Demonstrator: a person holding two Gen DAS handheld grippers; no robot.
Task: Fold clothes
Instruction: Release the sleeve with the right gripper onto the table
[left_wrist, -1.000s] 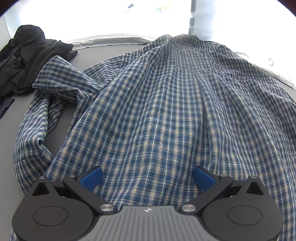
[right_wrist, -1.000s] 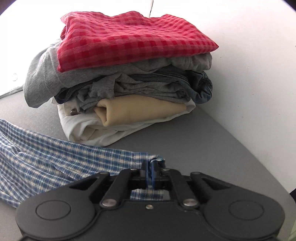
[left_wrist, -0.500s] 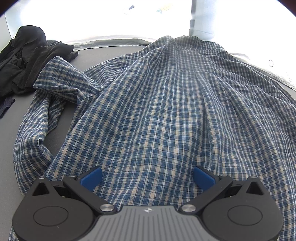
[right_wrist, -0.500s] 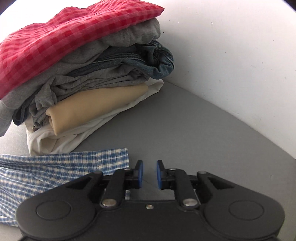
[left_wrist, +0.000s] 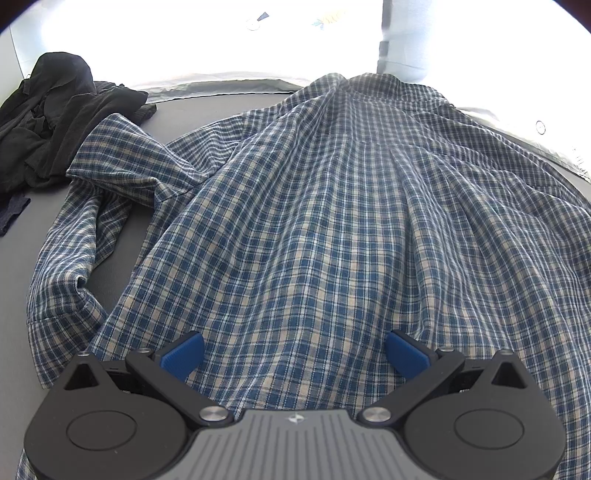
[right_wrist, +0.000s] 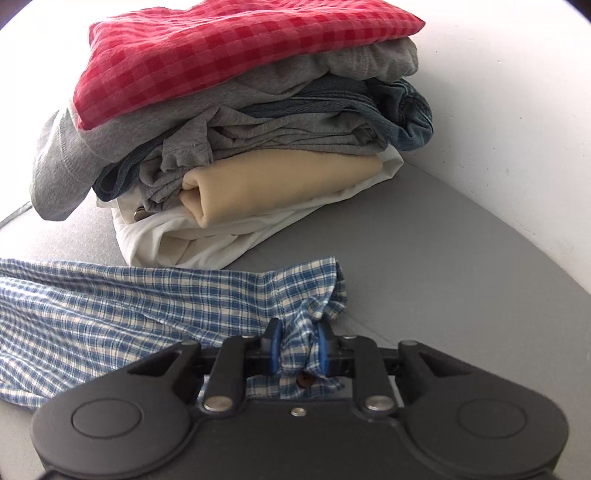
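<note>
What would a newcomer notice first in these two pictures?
First, the blue plaid shirt spread over the grey table, filling the left wrist view, with the left gripper open above its hem. Next, the stack of folded clothes at the back of the right wrist view, topped by a red checked cloth. In front of it, the right gripper has just been closing on the bunched shirt cuff.

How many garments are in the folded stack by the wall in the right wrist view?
5 visible: red checked cloth on top, grey top under it, denim piece, beige garment, white one at the bottom. The grey layers may be two; others could be hidden.
</note>
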